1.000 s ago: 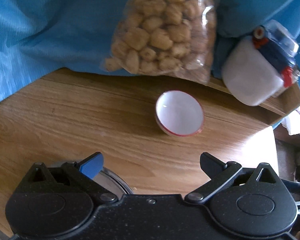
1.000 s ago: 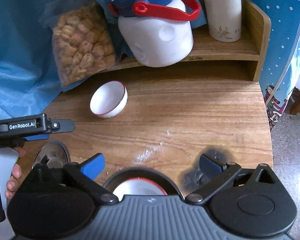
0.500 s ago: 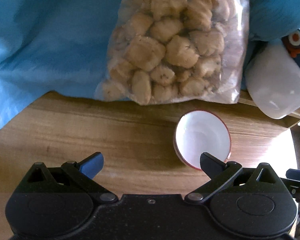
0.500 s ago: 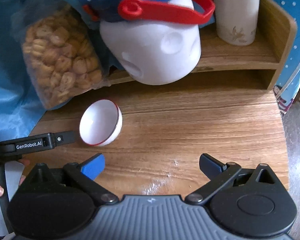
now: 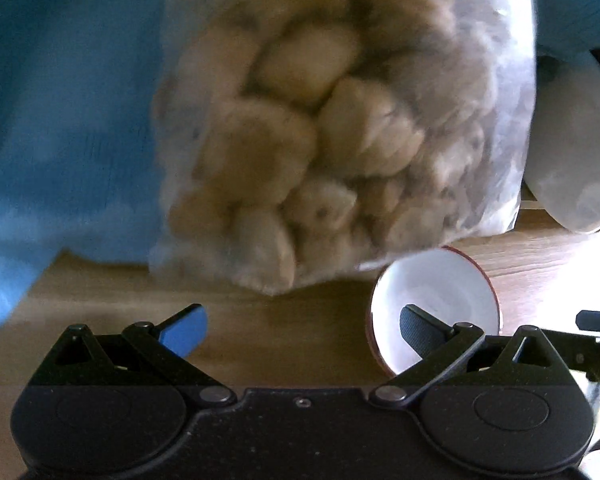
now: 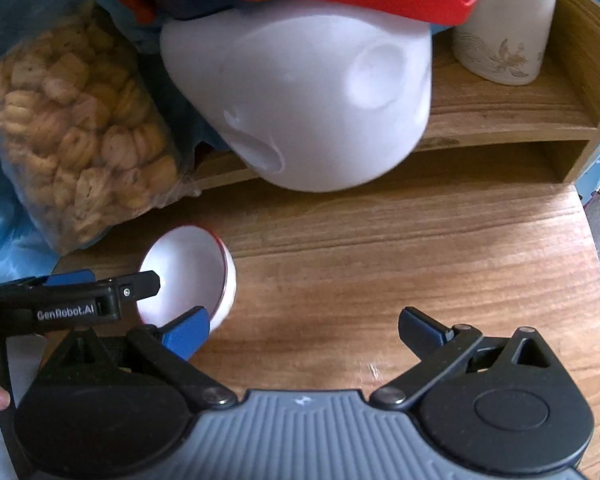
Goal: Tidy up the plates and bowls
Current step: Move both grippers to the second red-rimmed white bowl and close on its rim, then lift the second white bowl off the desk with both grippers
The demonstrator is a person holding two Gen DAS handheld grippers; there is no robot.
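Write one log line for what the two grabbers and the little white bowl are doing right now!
left gripper: open, one finger inside bowl | right gripper: open, empty, beside bowl | bowl: tilted on table | not gripped yet

The bowl (image 6: 192, 276) sits tilted on the table (image 6: 380, 272) near its left edge, just before the snack bag (image 6: 80, 132). Behind, along the table's back edge, a shelf (image 6: 520, 116) carries the jug (image 6: 308, 96), with a cup (image 6: 504, 28) at its right end.

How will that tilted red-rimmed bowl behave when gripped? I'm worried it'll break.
The bowl looks like glazed ceramic, so probably slippery and chip-prone. It sits tipped on its rounded side, so a nudge from the left tool may rock or roll it.
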